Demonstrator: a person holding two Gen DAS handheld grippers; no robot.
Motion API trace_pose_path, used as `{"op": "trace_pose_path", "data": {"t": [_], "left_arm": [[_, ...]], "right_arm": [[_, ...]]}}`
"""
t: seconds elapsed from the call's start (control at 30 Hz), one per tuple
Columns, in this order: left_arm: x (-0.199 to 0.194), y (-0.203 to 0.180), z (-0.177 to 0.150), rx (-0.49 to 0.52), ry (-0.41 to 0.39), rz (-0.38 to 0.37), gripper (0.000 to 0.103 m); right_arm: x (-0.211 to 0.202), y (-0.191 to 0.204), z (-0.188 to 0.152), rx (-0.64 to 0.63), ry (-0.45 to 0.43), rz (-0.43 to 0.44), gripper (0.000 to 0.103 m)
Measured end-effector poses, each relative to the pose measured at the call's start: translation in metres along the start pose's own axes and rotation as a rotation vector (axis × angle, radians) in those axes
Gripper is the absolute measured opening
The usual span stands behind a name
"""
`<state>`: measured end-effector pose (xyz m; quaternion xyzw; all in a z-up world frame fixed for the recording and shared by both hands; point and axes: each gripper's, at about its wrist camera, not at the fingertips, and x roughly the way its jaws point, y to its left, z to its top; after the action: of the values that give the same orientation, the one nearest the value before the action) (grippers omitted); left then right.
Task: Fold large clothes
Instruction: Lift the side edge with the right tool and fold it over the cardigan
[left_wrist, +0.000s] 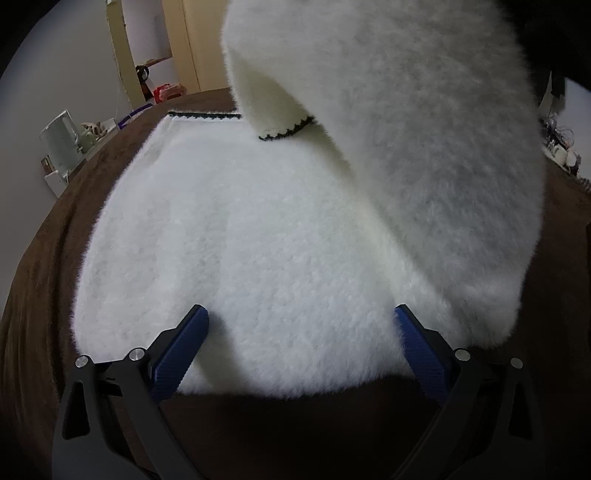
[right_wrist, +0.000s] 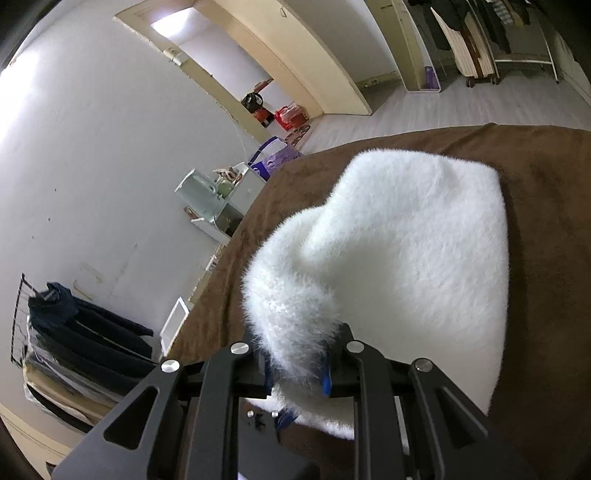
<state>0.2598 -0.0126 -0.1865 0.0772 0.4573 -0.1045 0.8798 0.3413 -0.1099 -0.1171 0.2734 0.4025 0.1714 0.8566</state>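
A large white fluffy garment (left_wrist: 258, 240) lies spread on a brown bed cover (left_wrist: 55, 277). Its far hem carries a dark scalloped trim (left_wrist: 203, 115). My left gripper (left_wrist: 301, 325) is open, its blue pads (left_wrist: 192, 336) standing wide apart over the garment's near edge with nothing pinched between them. One part of the garment, a lifted flap (left_wrist: 424, 129) with the same dark trim, hangs in the air at the upper right. In the right wrist view my right gripper (right_wrist: 297, 369) is shut on a bunched fold of the white garment (right_wrist: 406, 258), held above the bed.
The brown bed cover (right_wrist: 546, 221) reaches past the garment on all sides. Left of the bed stand a pale kettle (right_wrist: 197, 195) on a small shelf and a purple bag (right_wrist: 271, 160). Dark clothes (right_wrist: 81, 332) hang on a rack at the lower left.
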Motion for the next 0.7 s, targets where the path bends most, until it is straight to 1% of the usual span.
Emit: {"op": "trace_pose_path", "data": {"t": [0.13,0.2,0.27,0.3,0.37,0.43,0.53,0.6,0.7], "left_arm": [[-0.016,0.015,-0.001,-0.040,-0.016,-0.018,0.096],[-0.023,0.020,-0.002,-0.051,-0.025,-0.019,0.097],[-0.032,0.028,-0.004,-0.060,-0.037,0.006,0.097],[-0.034,0.032,-0.004,-0.064,-0.039,0.011,0.096],[-0.038,0.046,-0.008,-0.096,-0.035,0.020,0.097],[-0.038,0.057,-0.013,-0.126,-0.028,0.025,0.097],[-0.040,0.077,-0.021,-0.172,-0.020,0.046,0.097],[-0.044,0.087,-0.025,-0.196,-0.017,0.057,0.096],[-0.050,0.103,-0.034,-0.229,-0.003,0.080,0.097]], "right_arm": [[-0.006,0.000,0.029,0.041,-0.052,0.036,0.019],[-0.009,0.004,0.048,0.051,-0.099,0.043,0.018],[-0.013,0.010,0.063,0.072,-0.160,0.051,0.018],[-0.013,0.007,0.071,0.084,-0.177,0.058,0.018],[-0.009,0.015,0.083,0.080,-0.192,0.054,0.018],[0.001,0.021,0.089,0.068,-0.185,0.054,0.018],[0.024,0.040,0.088,0.012,-0.116,0.051,0.018],[0.041,0.053,0.076,-0.057,-0.042,0.037,0.018],[0.058,0.069,0.047,-0.157,0.061,0.022,0.018]]}}
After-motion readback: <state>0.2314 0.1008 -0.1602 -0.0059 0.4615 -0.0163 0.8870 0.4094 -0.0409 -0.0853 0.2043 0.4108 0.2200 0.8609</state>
